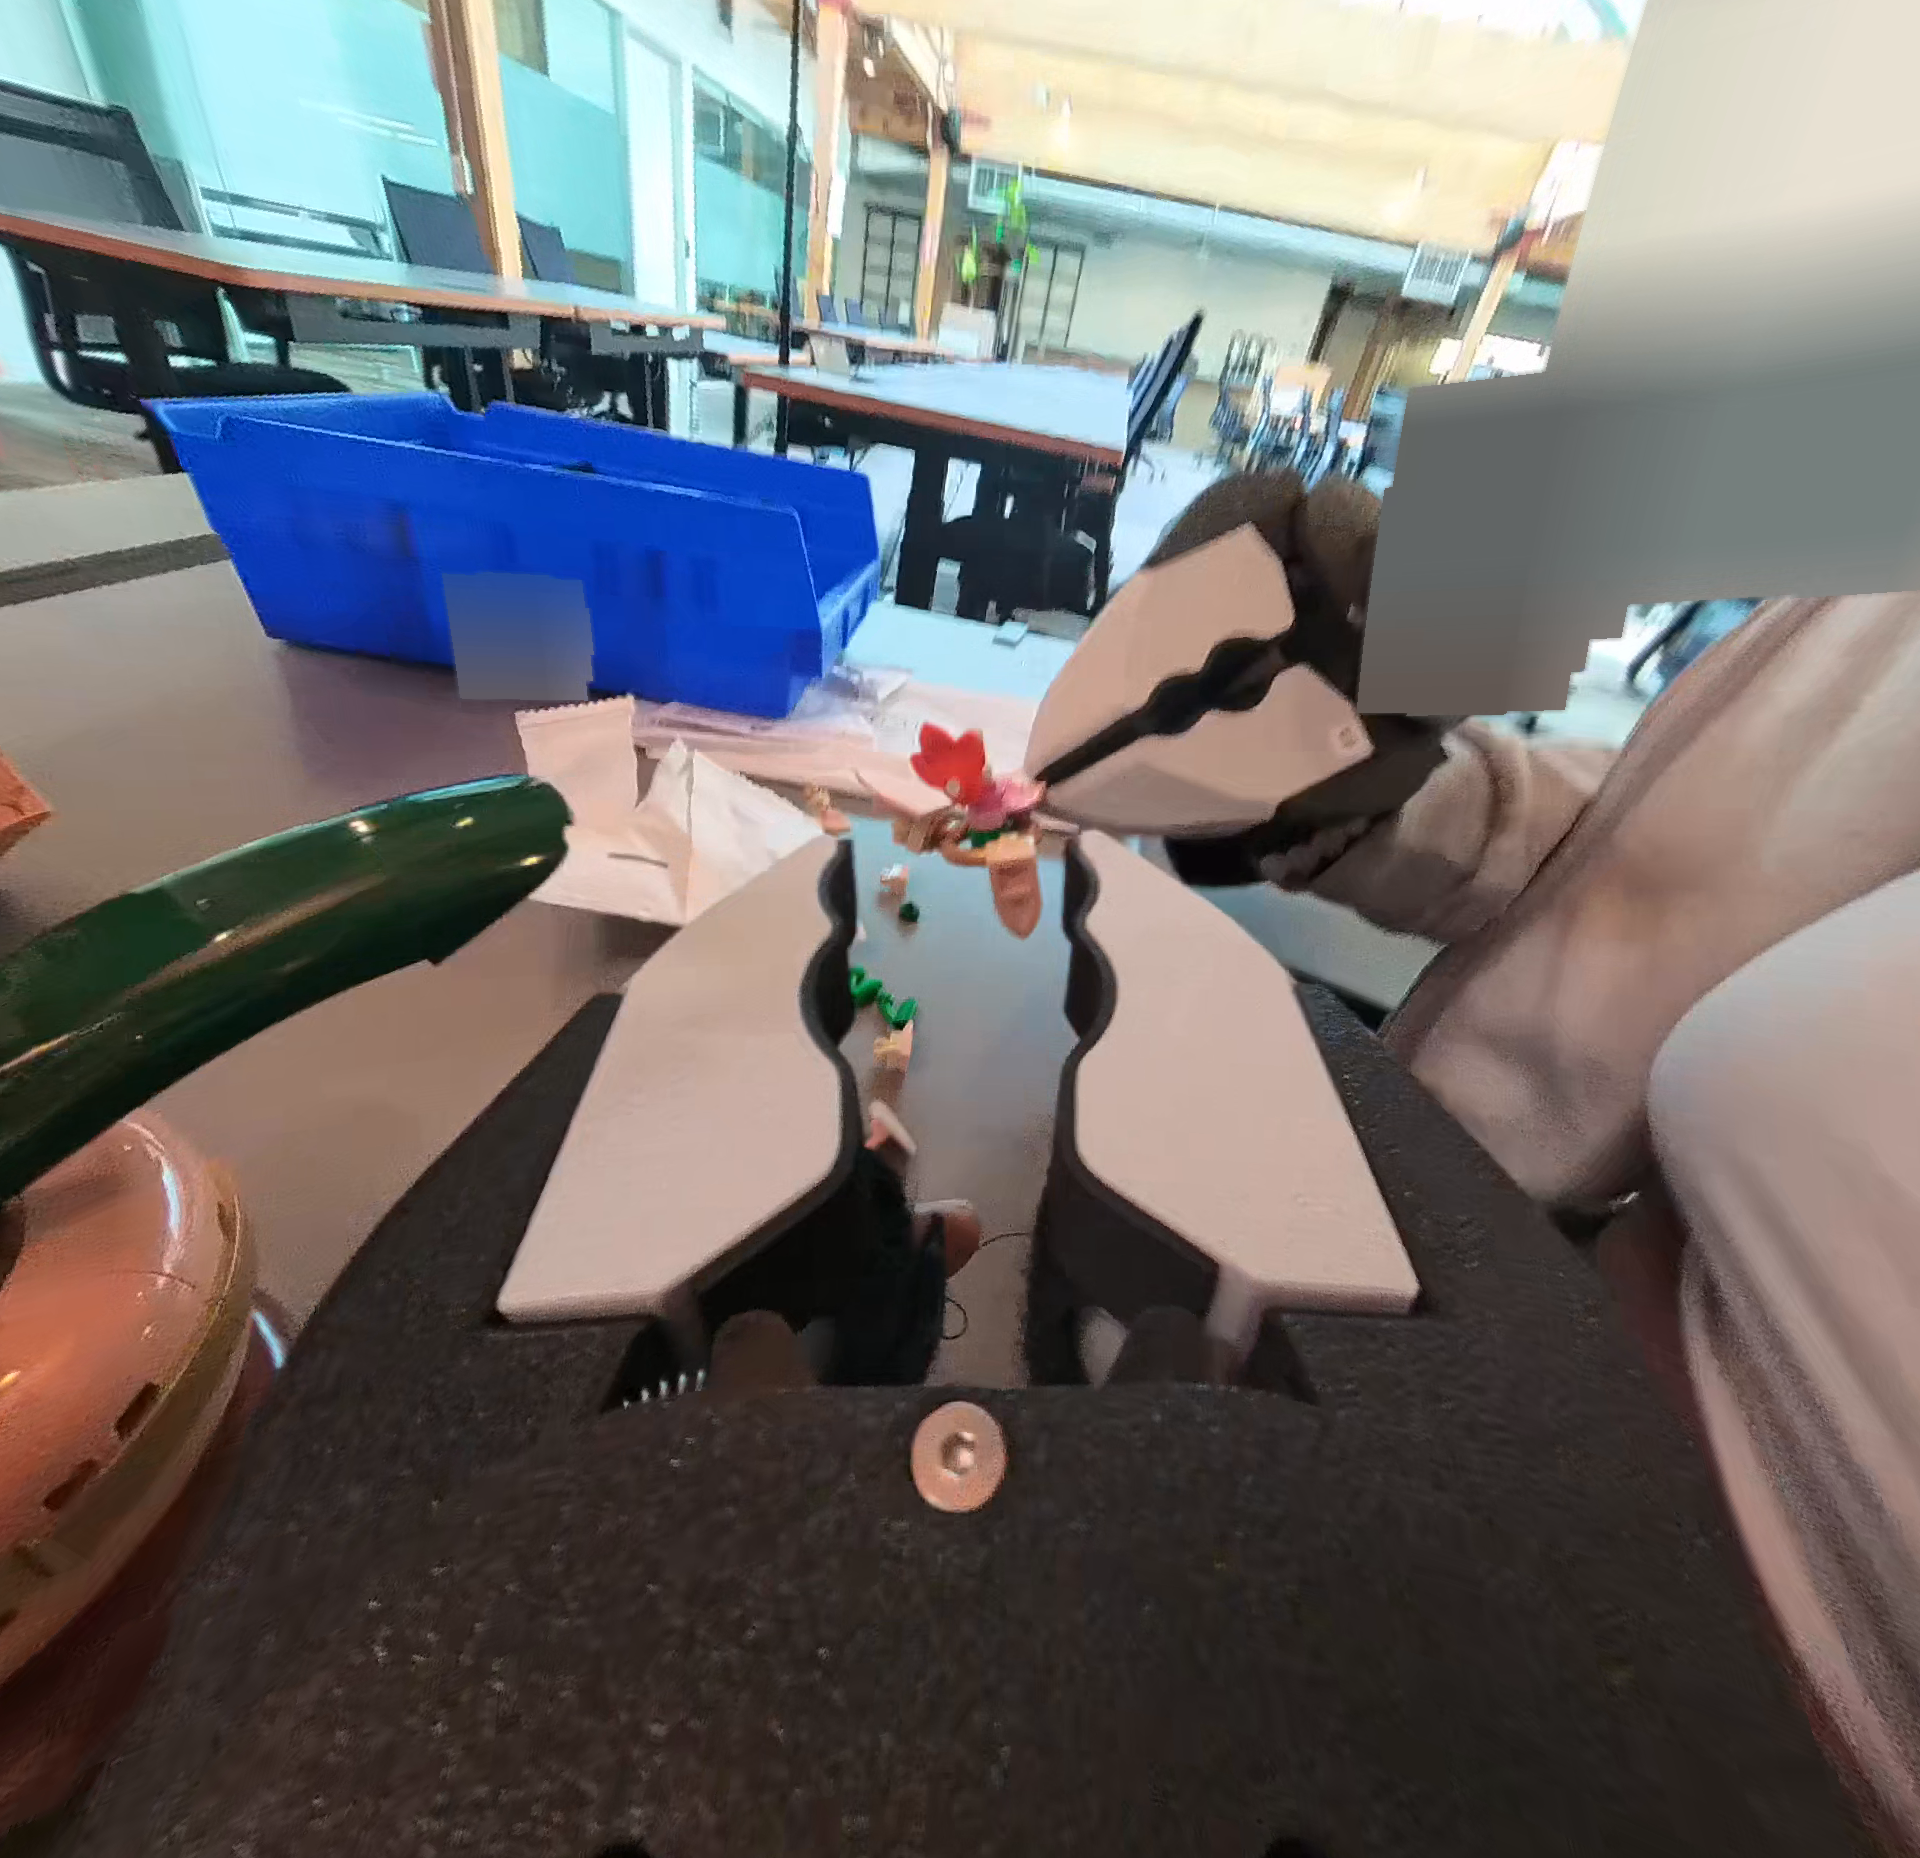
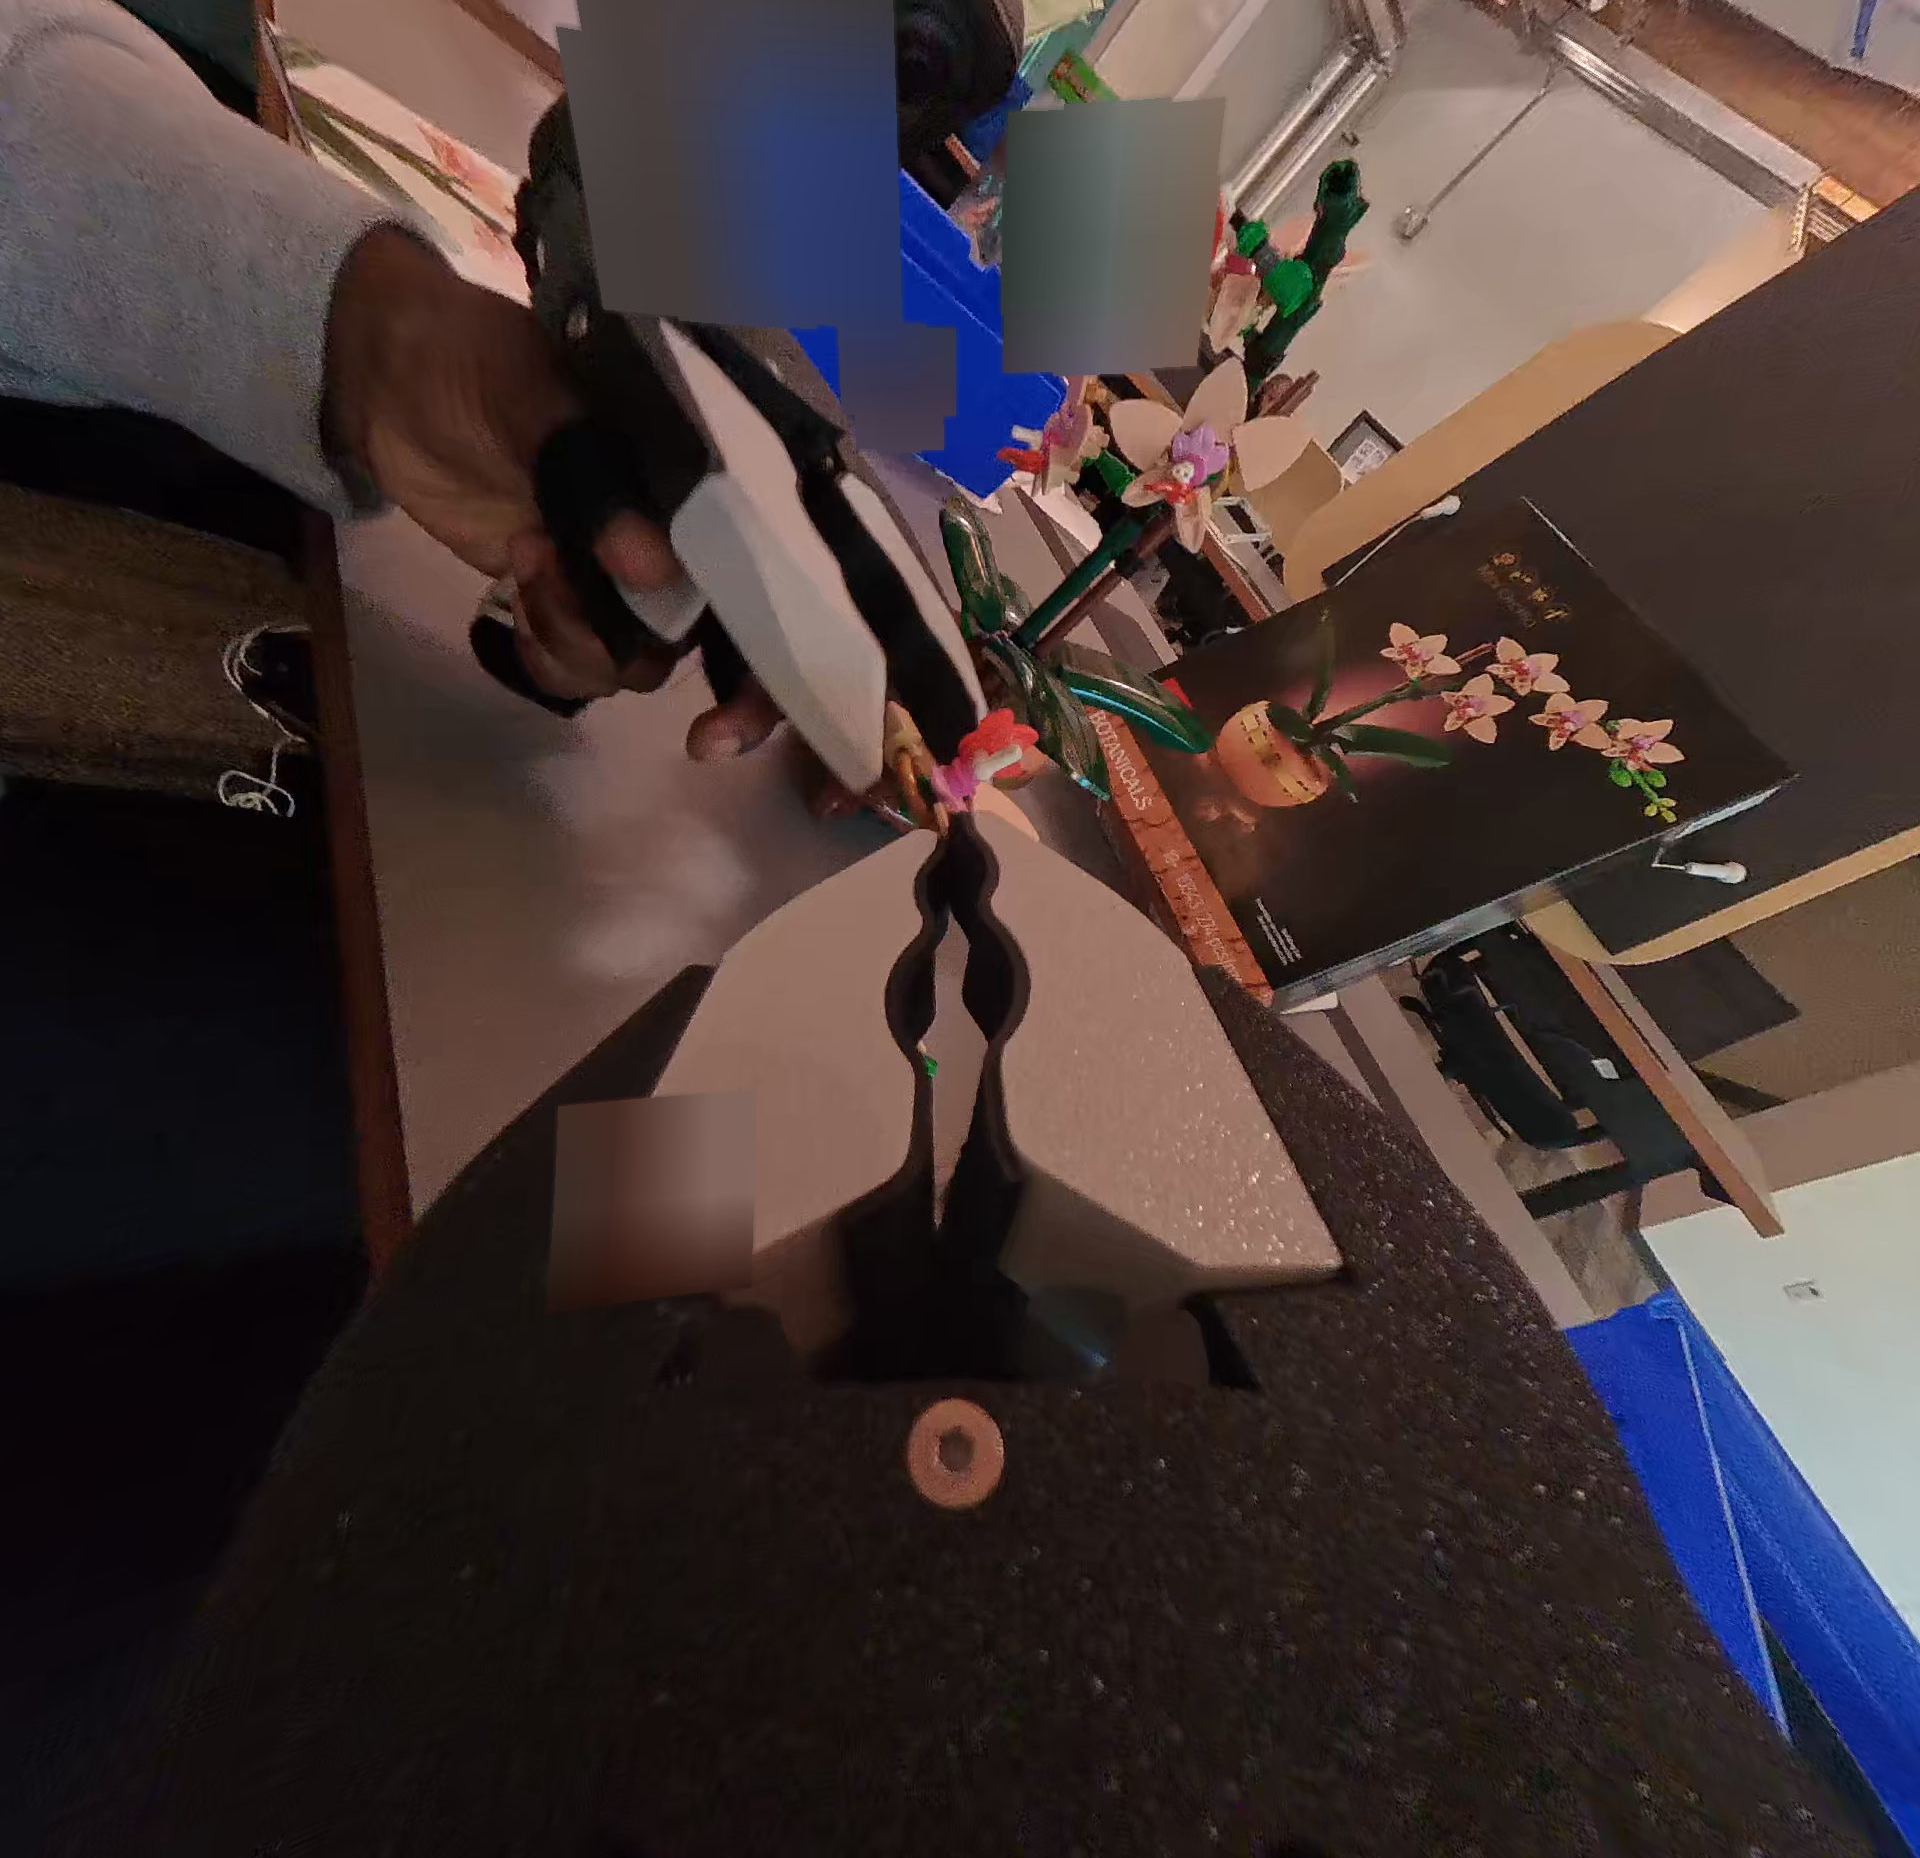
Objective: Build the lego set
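Observation:
A small flower piece (image 1: 977, 816) with a red top, a pink middle and tan petals hangs above the dark table (image 1: 312, 1081). My right gripper (image 2: 954, 837) is shut on it; the flower (image 2: 987, 759) sits just past the fingertips. In the left wrist view the right gripper (image 1: 1044, 782) reaches in from the right. My left gripper (image 1: 956, 863) is open, with a fingertip on each side of the flower's hanging tan petal. In the right wrist view the left gripper (image 2: 883, 759) comes in from the upper left, held by a hand.
A dark green leaf (image 1: 260, 925) and terracotta pot (image 1: 104, 1341) of the orchid model stand close at the left. Its stem carries flowers (image 2: 1195, 458). A blue bin (image 1: 520, 541), white bags (image 1: 644, 811), loose small pieces (image 1: 883, 998) and the set's box (image 2: 1455, 748) lie around.

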### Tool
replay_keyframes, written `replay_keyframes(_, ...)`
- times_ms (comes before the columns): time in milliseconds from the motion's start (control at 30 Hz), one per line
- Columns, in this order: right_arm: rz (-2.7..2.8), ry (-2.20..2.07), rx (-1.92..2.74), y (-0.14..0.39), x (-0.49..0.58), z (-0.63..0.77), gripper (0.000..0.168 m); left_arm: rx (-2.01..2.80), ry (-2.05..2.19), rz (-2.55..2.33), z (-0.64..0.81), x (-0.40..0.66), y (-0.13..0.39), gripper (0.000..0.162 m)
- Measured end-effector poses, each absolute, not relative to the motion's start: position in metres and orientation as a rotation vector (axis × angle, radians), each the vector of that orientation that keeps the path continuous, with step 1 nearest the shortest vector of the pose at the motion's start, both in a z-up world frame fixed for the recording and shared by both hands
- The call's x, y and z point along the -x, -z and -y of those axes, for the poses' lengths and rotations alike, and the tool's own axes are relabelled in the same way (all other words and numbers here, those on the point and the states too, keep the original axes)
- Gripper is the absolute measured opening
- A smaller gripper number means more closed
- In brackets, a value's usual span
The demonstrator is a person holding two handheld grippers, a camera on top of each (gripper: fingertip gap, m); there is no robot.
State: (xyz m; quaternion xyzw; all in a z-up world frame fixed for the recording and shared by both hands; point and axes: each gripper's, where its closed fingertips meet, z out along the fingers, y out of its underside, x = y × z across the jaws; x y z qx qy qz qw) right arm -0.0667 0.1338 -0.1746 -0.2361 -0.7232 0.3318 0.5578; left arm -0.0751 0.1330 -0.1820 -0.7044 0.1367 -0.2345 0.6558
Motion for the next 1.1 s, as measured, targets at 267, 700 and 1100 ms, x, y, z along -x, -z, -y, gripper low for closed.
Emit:
replay_keyframes(267, 1.681, -0.854, 0.554, 0.177, 0.064, -0.128, 0.000, 1.577, 0.433, -0.386, -0.133, 0.070, 0.188, 0.012)
replay_keyframes(700, 1.825, -1.221, 1.012, 0.207, 0.069, -0.145, 0.024, 1.796, -0.278, -0.706, -0.142, 0.091, 0.227, 0.008)
replay_keyframes(1100, 1.978, -1.246, 1.255, 0.237, 0.081, -0.136, 0.021, 1.659, -0.986, -1.044, -0.147, 0.104, 0.237, 0.008)
